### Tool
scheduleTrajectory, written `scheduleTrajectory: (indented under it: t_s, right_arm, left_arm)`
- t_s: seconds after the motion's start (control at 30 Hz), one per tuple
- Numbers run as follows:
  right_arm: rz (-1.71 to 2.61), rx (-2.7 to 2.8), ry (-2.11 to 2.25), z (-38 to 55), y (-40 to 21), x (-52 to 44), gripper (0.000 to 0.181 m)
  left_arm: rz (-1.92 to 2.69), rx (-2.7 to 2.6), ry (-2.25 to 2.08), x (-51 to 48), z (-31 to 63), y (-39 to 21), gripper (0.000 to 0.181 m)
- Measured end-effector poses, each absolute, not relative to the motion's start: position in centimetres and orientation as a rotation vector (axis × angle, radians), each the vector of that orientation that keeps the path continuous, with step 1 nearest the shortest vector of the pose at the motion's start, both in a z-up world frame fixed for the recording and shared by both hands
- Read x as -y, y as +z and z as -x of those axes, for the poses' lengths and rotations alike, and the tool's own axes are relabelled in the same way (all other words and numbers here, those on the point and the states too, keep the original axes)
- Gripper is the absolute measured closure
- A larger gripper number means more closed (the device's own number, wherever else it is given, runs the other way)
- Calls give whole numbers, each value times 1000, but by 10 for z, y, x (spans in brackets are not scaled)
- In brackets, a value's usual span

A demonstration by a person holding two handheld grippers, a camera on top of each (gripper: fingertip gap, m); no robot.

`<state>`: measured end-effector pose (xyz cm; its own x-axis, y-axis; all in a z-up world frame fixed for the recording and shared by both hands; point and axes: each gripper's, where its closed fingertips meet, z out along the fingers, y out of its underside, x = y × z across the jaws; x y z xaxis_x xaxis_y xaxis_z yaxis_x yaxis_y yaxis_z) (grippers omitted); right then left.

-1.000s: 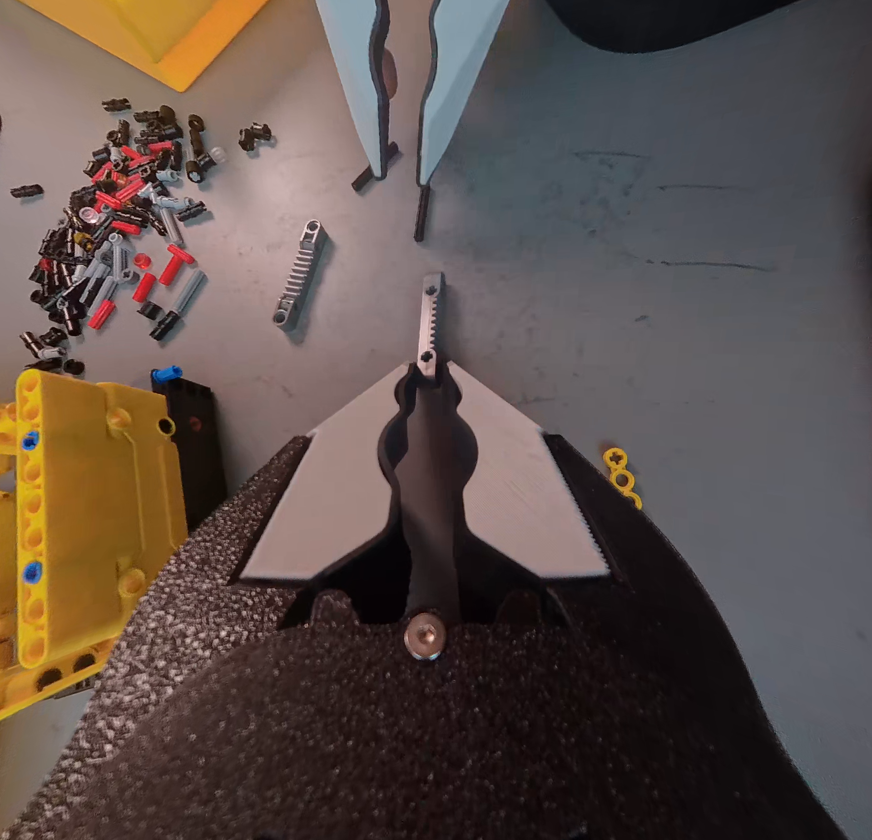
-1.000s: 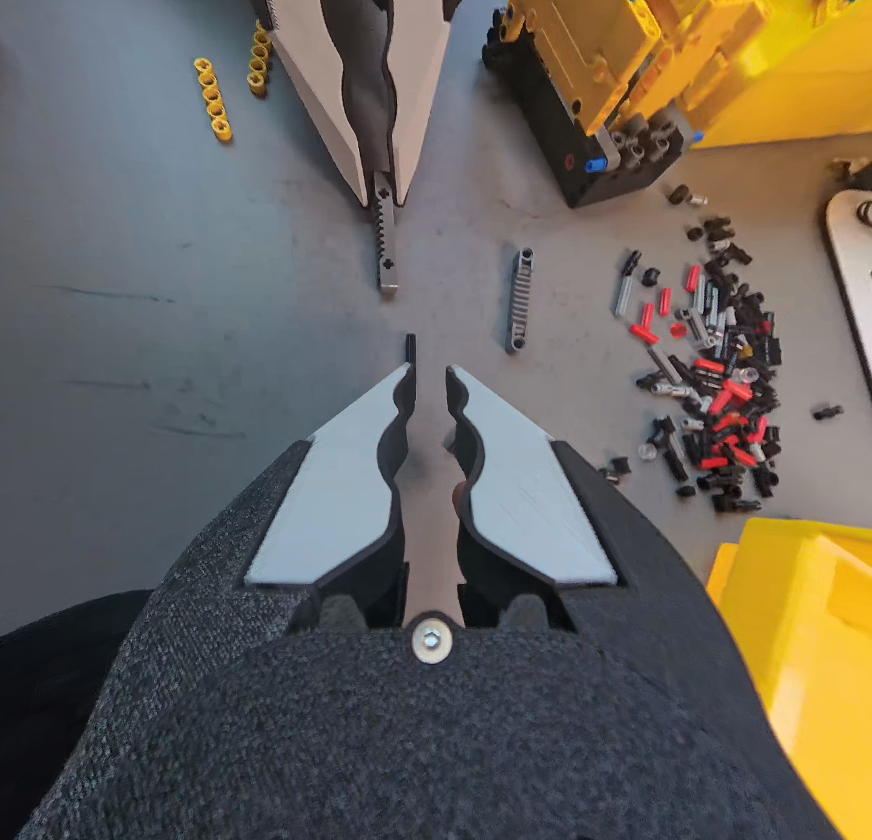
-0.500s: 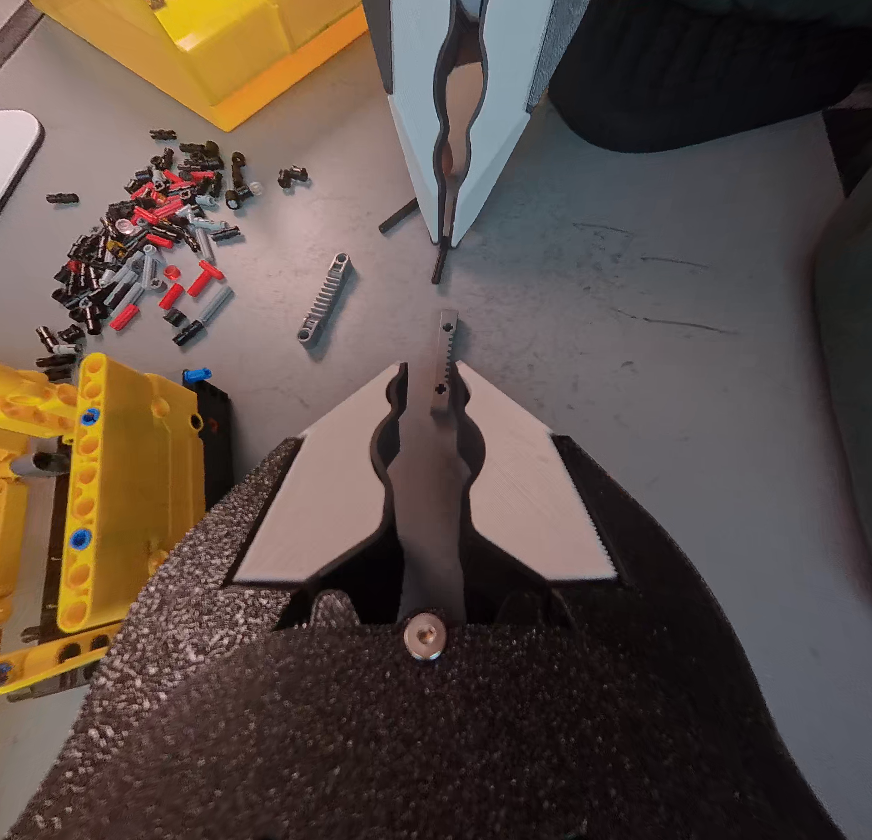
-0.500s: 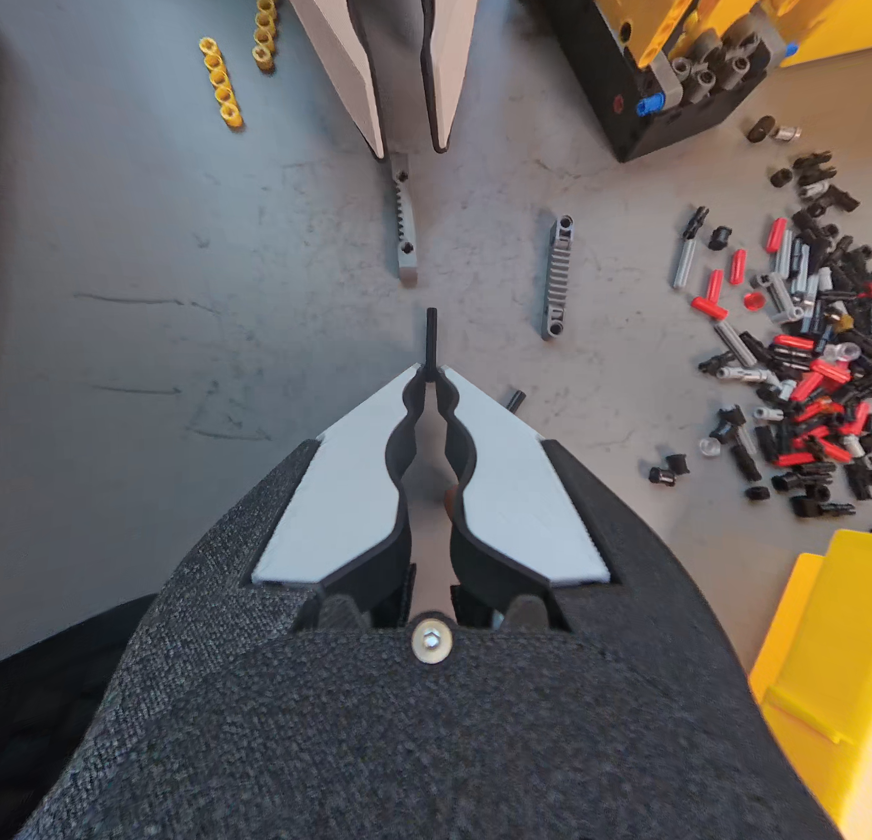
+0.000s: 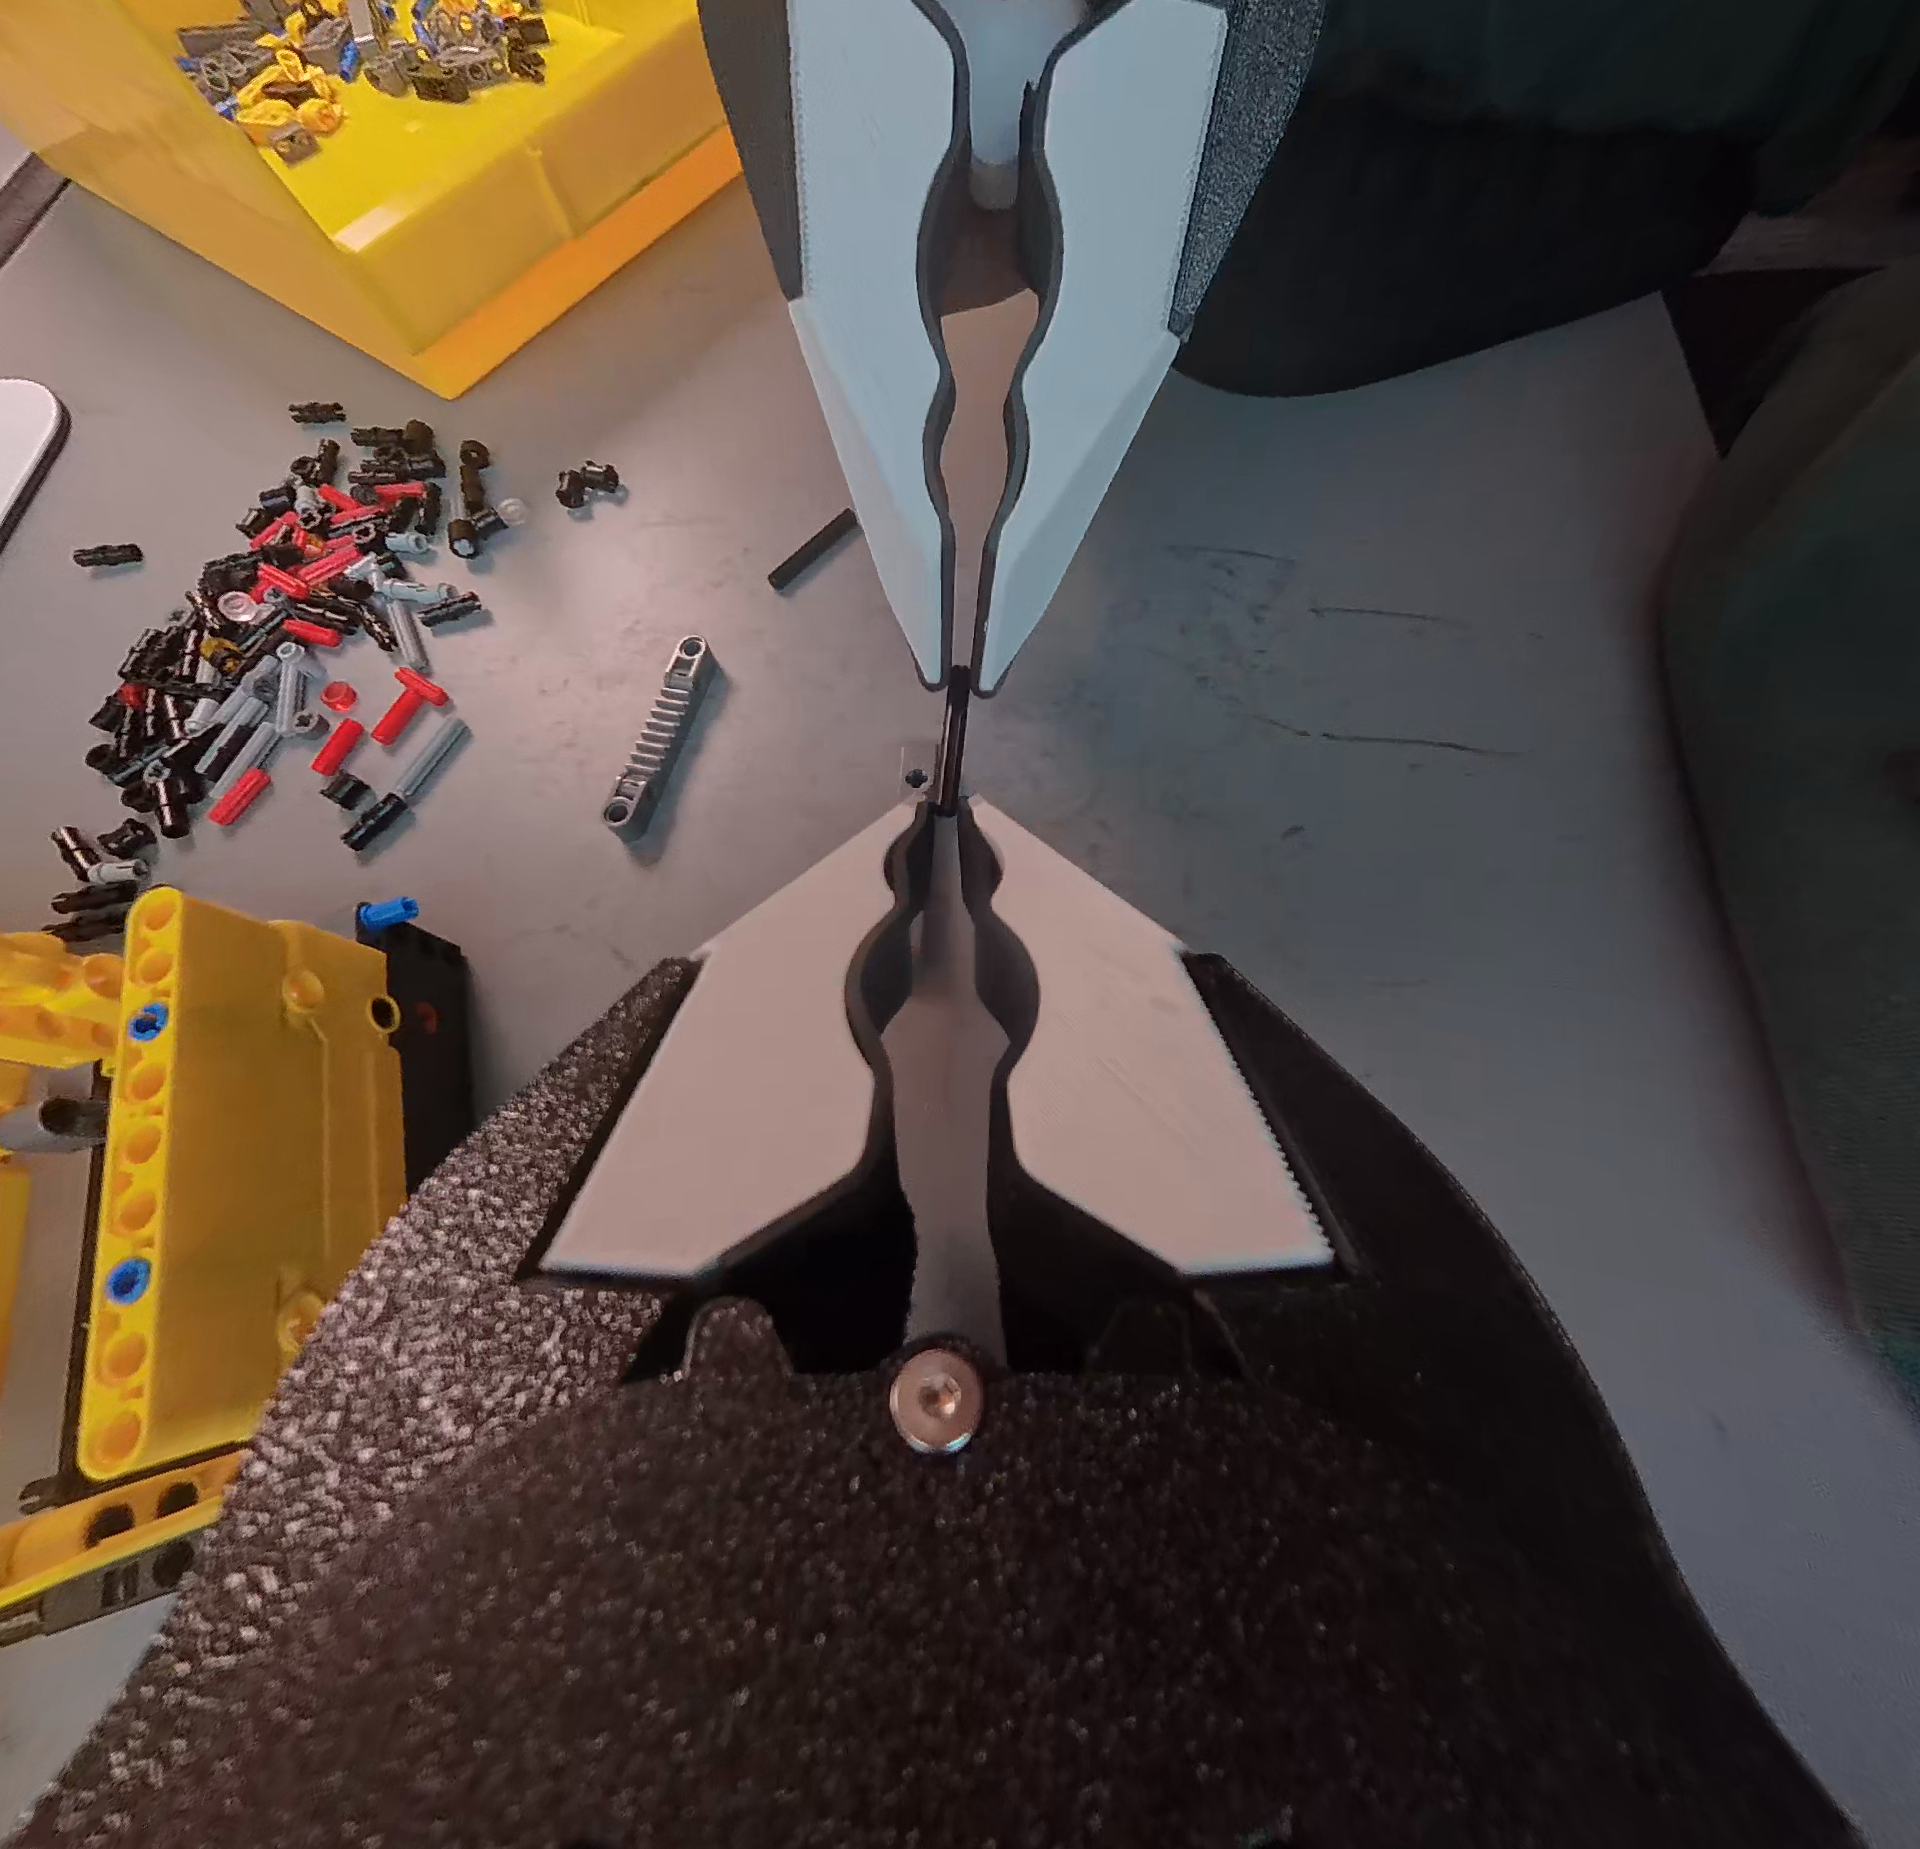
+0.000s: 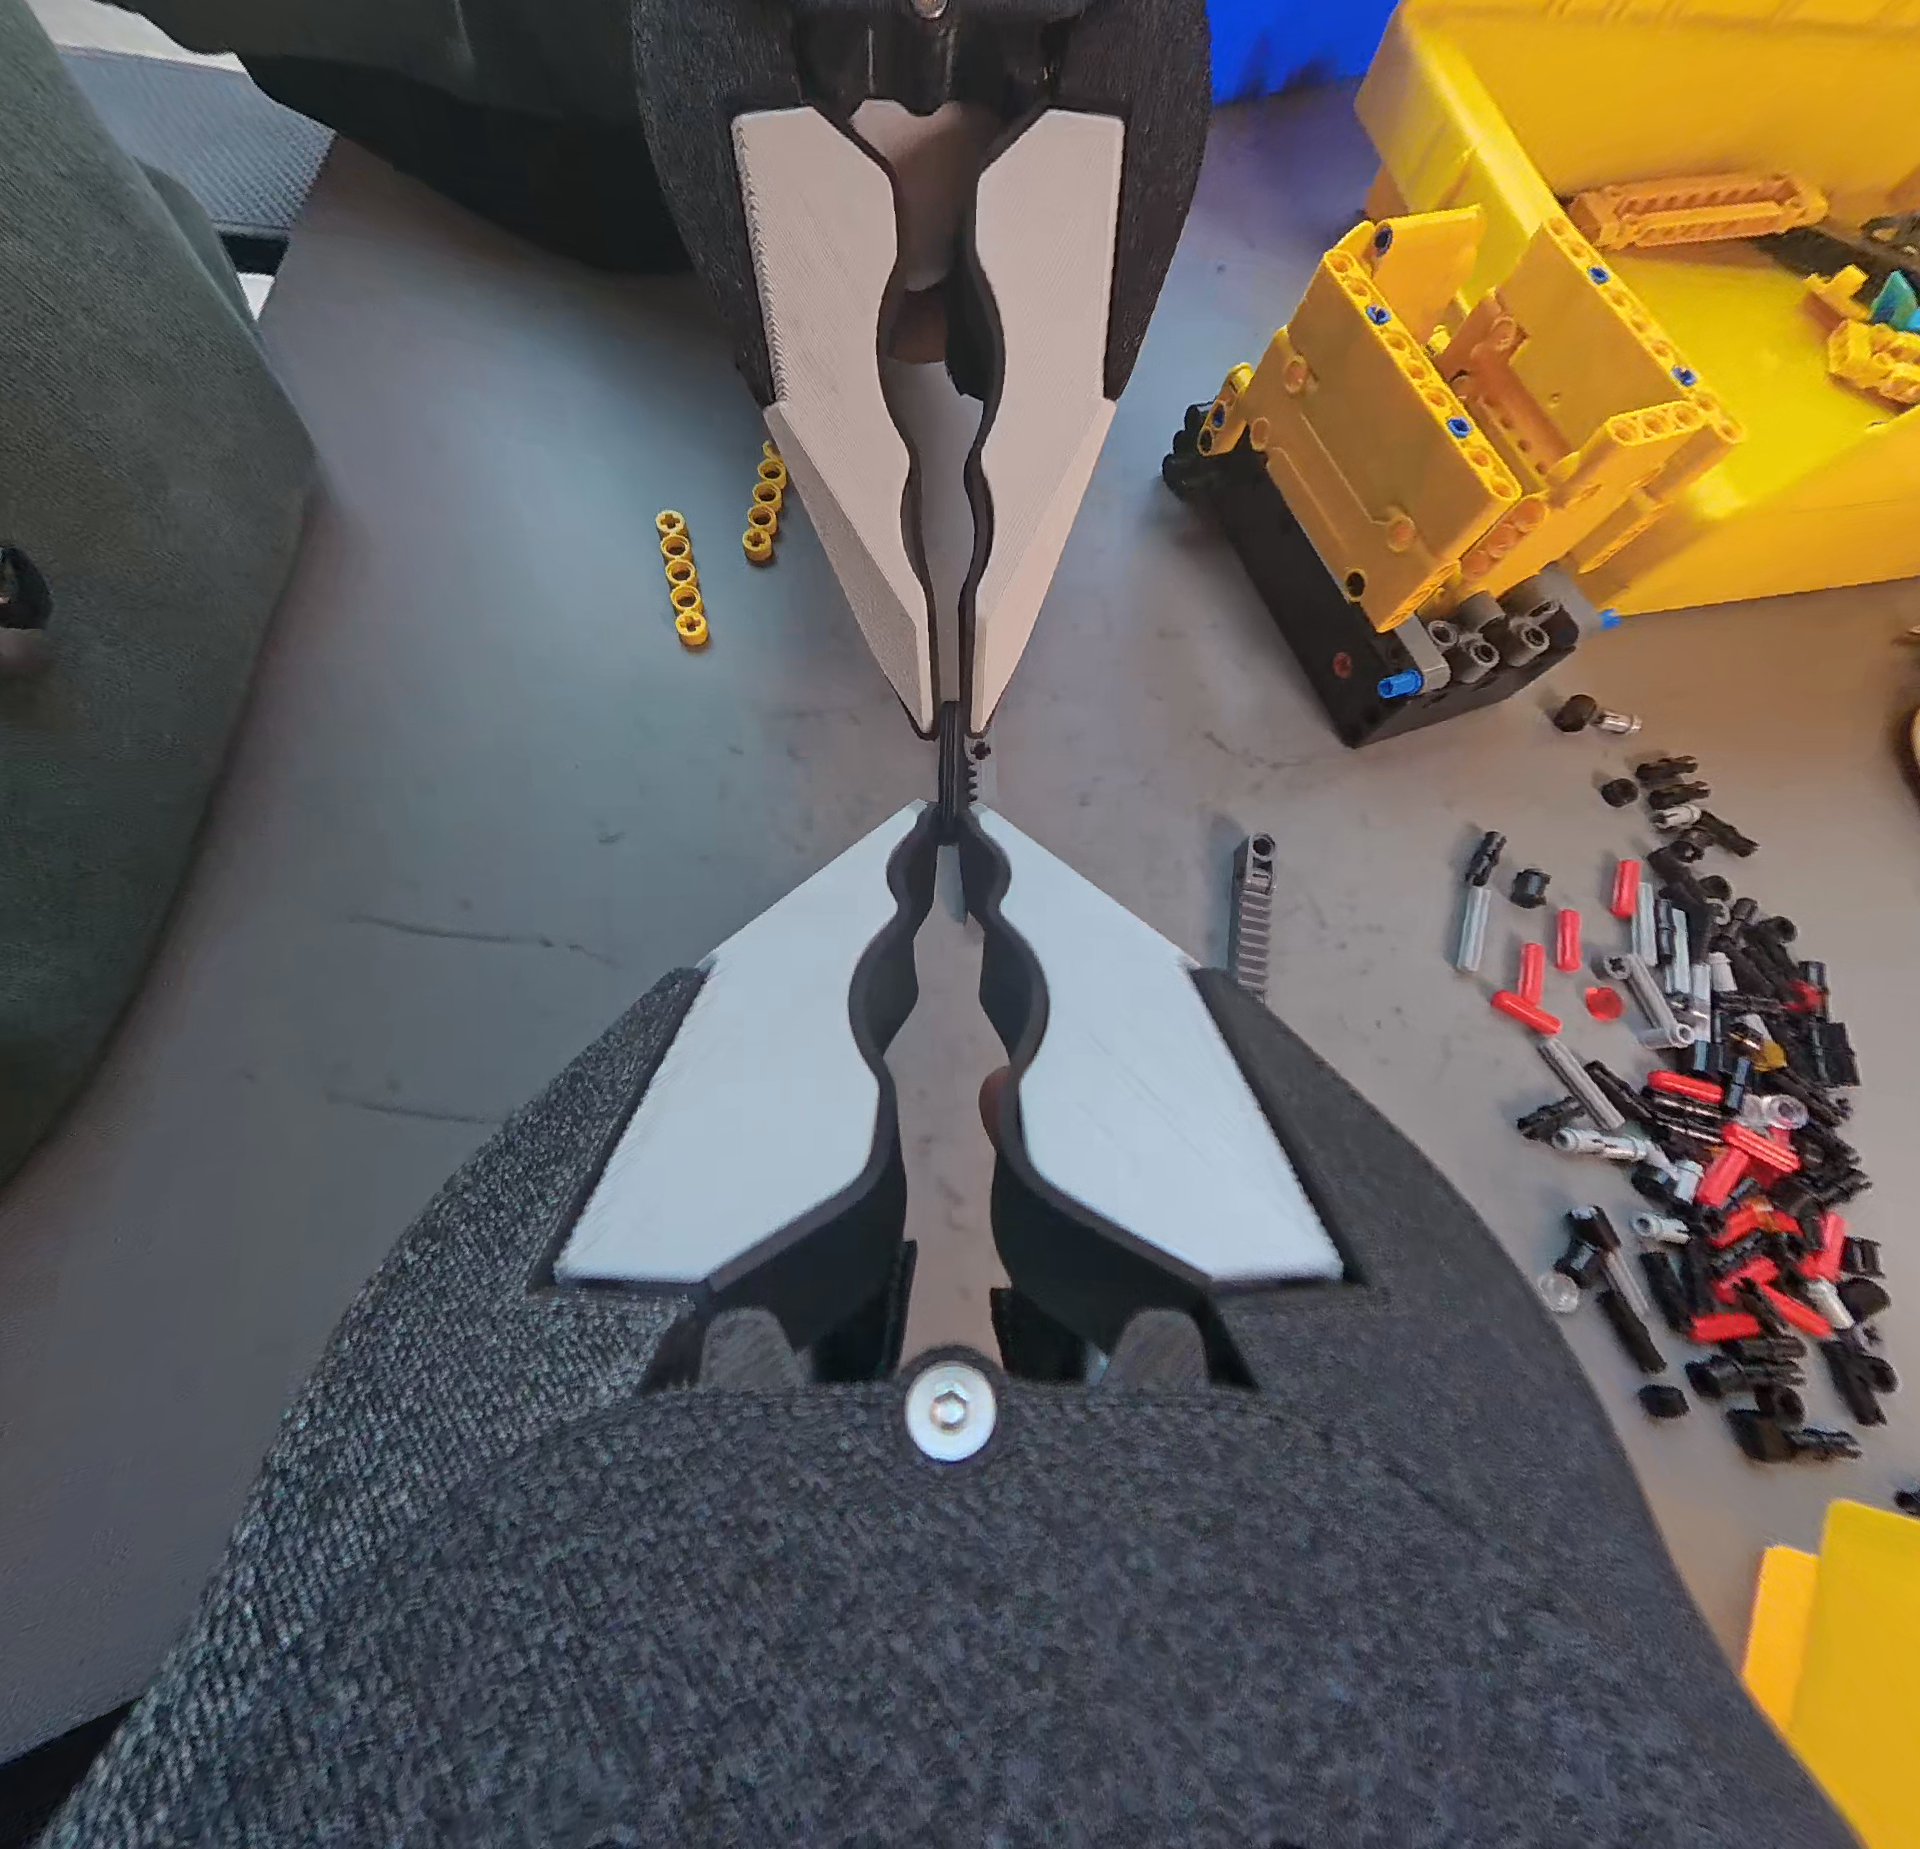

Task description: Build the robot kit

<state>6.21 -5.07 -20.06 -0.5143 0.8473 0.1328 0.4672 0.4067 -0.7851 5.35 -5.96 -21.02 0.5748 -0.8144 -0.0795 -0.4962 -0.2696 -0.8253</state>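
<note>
Grey tabletop (image 5: 1351, 864) carried a yellow bin (image 5: 436, 241) at 11 o'clock. Left gripper (image 5: 940, 812) pinched a grey toothed rack (image 6: 961, 760) edge-on; right gripper (image 6: 943, 823), clamped on a thin black axle (image 5: 954, 729), met it tip-to-tip, seemingly aligning axle with rack.

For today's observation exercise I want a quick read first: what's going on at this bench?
A person works two handheld grippers tip to tip above a grey table. The left gripper is shut on a grey toothed rack. The right gripper is shut on a thin black axle, whose end meets the rack. A second rack, a pile of small pins and a yellow model lie nearby.
</note>
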Motion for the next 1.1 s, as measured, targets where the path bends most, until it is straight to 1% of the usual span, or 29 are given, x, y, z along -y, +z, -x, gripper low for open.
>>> scheduleTrajectory:
  t_s: [0.1, 0.13, 0.2, 0.27, 0.33, 0.37, 0.4, 0.63, 0.87, 0.9, 0.97, 1.1]
  right_arm:
    - [1113, 2124, 981, -62, -196, 50, 178]
    - [1115, 2122, 985, -62, -196, 50, 178]
    - [1120, 2120, 975, -62, -197, 49, 178]
    - [1119, 2123, 976, -62, -198, 49, 178]
    - [1112, 2120, 984, -61, -197, 51, 178]
    - [1108, 2118, 991, -61, -196, 52, 178]
    - [1104, 2117, 996, -61, -196, 53, 178]
    - [1074, 2015, 1135, -60, -173, 55, 178]
    - [1016, 1696, 1435, -53, -120, 52, 177]
    - [1013, 1655, 1472, -52, -114, 51, 174]
    - [1017, 1628, 1518, -52, -111, 50, 170]
    - [1024, 1609, 1511, -51, -111, 47, 169]
  left_arm:
    - [1921, -1041, -468, 59, -53, -208, 178]
    - [1918, -1037, -469, 58, -53, -207, 175]
    - [1908, -1033, -485, 58, -54, -205, 164]
    - [1899, -1035, -494, 59, -55, -203, 162]
    - [1901, -1050, -477, 60, -56, -205, 166]
    - [1901, -1057, -470, 60, -56, -206, 170]
    - [1899, -1063, -469, 61, -56, -206, 179]
    - [1858, -1002, -539, 60, -55, -190, 179]
    - [1676, -745, -859, 59, -52, -139, 179]
    - [1653, -711, -892, 58, -51, -134, 179]
    - [1627, -663, -929, 56, -47, -129, 179]
    - [1613, -641, -953, 56, -44, -126, 179]
